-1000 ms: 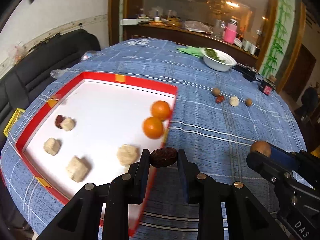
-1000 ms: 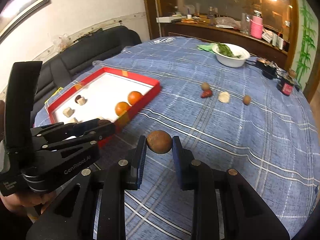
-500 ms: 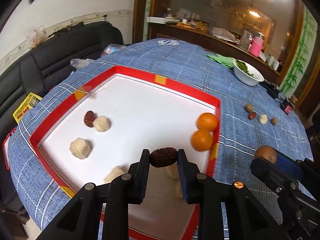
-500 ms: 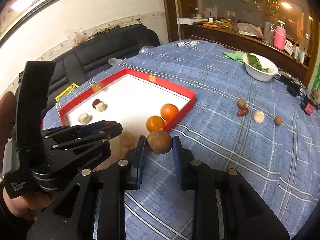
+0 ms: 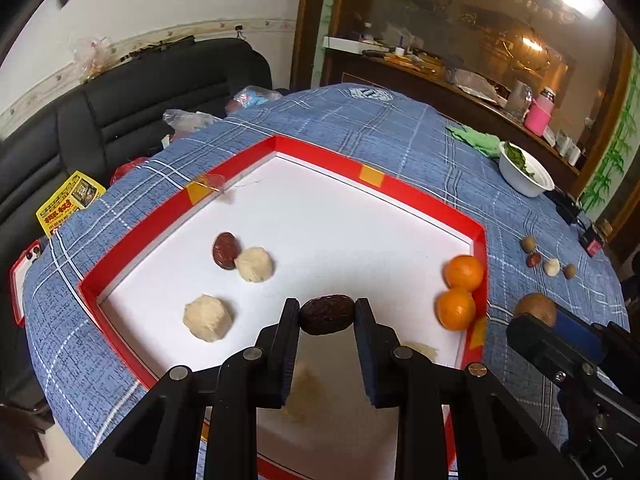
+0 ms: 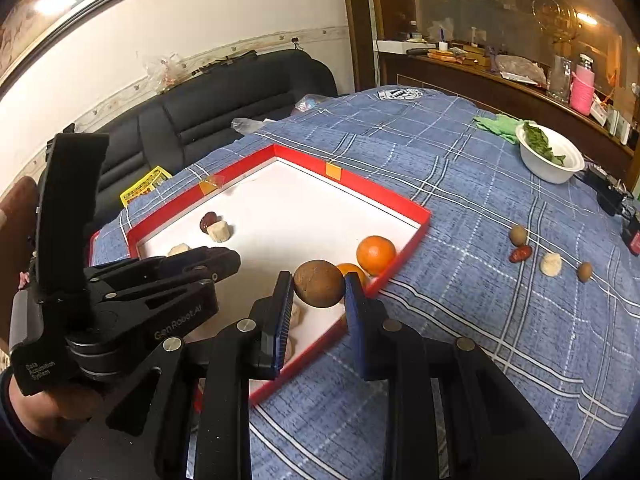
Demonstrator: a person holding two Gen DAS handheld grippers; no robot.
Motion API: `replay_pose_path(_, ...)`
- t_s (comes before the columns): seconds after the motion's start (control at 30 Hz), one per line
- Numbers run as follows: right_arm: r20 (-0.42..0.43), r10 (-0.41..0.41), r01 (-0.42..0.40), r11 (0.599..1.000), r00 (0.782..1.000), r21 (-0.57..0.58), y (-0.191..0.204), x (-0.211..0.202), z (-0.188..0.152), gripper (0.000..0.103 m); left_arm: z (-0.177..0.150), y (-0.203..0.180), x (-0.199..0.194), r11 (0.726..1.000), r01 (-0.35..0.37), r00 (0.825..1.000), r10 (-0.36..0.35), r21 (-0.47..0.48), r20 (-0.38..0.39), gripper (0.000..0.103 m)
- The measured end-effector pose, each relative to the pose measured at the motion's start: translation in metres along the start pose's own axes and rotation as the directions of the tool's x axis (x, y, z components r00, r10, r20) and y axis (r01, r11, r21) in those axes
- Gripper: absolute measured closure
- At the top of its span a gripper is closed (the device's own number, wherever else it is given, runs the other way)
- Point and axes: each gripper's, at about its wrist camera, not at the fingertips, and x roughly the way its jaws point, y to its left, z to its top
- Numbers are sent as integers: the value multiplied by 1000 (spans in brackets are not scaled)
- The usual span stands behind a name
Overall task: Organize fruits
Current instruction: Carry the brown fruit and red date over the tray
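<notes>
The left gripper (image 5: 327,315) was clamped on a date (image 5: 327,314), a dark brown, wrinkled, oval fruit that lay crosswise between the two pads in the lower middle of the left wrist frame. It hung above the white floor of the tray (image 5: 316,148), whose rim was red with small orange patches. The right gripper (image 6: 319,284) was clamped on a brown fruit (image 6: 319,283), round, matte and smooth, in the middle of the right wrist frame, above the near edge of the tray.

Inside the tray, at the right of the left wrist frame, two oranges (image 5: 460,292) lay touching each other against the red rim; they were bright and glossy. At the centre left a second date (image 5: 225,251), reddish and shiny, touched a pale lump (image 5: 254,264) with a rough, crumbly surface. Another pale lump (image 5: 207,317) lay below them, apart.

On the blue checked cloth (image 6: 460,208), at the right of the right wrist frame, four small pieces (image 6: 550,258) stood in a loose row, well apart from the tray.
</notes>
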Motion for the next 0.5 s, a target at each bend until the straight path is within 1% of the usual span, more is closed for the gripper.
replay_pose_path(0.3, -12, 19, -19, 1000, 1000, -13, 10, 22, 12, 78, 14, 22, 1, 998, -37, 999, 38, -42, 24, 77)
replay_pose_path(0.5, -13, 39, -40, 999, 999, -29, 17, 32, 19, 78, 20, 29, 10, 996, -77, 997, 78, -44, 21, 77)
